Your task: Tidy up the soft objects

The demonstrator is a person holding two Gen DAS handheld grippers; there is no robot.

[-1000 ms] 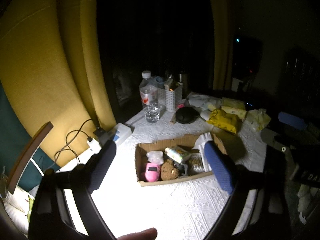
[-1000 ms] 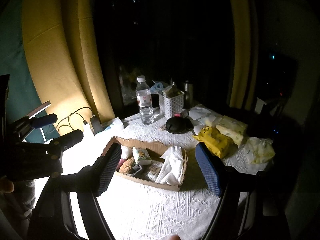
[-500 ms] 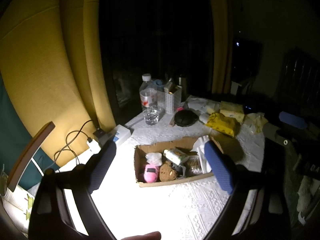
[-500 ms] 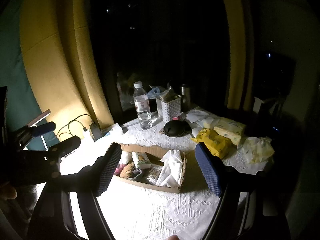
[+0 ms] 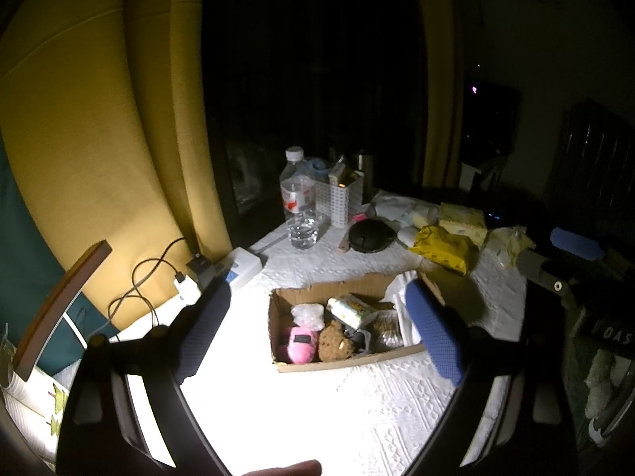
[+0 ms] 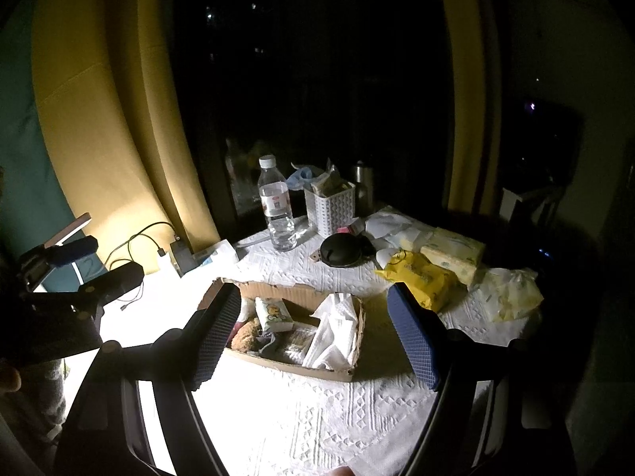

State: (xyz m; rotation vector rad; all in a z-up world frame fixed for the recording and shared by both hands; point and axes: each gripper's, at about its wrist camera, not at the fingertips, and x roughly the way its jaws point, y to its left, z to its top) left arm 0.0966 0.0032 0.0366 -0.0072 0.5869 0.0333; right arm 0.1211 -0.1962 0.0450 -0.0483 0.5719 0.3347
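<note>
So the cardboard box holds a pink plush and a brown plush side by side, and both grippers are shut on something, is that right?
Not quite. The left gripper and the right gripper are both open and empty, as each wrist view shows. The rest holds: in the left wrist view the pink plush and the brown plush lie side by side in the cardboard box.

box (image 5: 341,361) mid-table | bottle (image 5: 298,202), basket (image 5: 341,202) behind | pouch (image 5: 442,248) right-rear

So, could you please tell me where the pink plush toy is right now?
In the left wrist view, the pink plush toy lies in the cardboard box's near-left corner, beside the brown plush toy.
</note>
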